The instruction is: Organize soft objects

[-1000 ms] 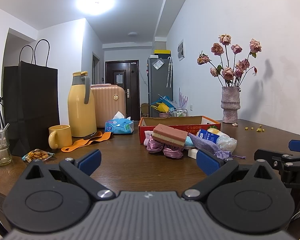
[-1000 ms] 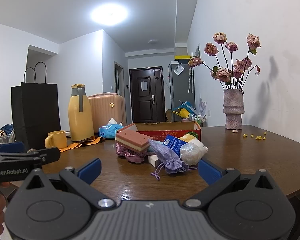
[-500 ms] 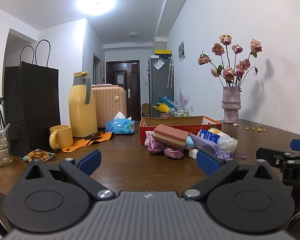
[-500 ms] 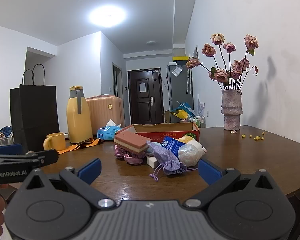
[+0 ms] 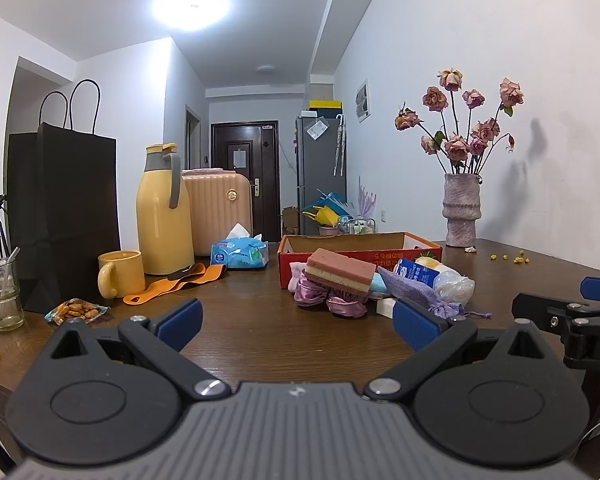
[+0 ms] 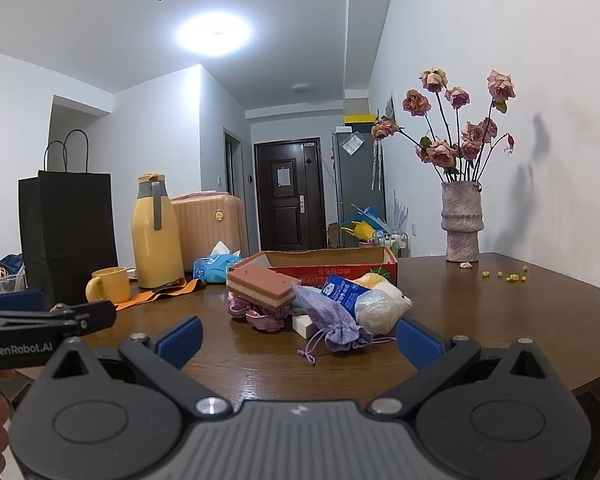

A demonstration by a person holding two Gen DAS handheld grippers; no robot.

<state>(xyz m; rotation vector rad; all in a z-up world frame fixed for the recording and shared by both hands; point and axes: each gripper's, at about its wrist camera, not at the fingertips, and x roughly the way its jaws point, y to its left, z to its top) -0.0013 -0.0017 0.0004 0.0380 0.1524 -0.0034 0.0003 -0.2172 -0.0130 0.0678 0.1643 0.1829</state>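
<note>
A pile of soft things lies mid-table in front of a red cardboard box [image 5: 360, 242] [image 6: 332, 264]: a pink layered sponge [image 5: 340, 276] [image 6: 260, 286] on purple scrunchies [image 5: 326, 300] [image 6: 256, 312], a lilac drawstring pouch [image 5: 420, 292] [image 6: 332, 320], a blue packet [image 6: 344, 290], a white plush [image 6: 384, 300] and a white block [image 6: 305, 325]. My left gripper [image 5: 296, 322] is open and empty, short of the pile. My right gripper [image 6: 298, 338] is open and empty, close before the pouch.
On the left stand a black paper bag [image 5: 60, 216], a yellow thermos [image 5: 164, 216], a yellow mug [image 5: 120, 274], an orange strap [image 5: 172, 286], a tissue pack [image 5: 240, 254], a snack packet [image 5: 76, 310] and a glass [image 5: 2, 296]. A vase of dried roses [image 5: 460, 212] stands back right.
Both grippers have shifted only slightly; the right one has crept a little nearer the pile. Nothing was taken hold of.
</note>
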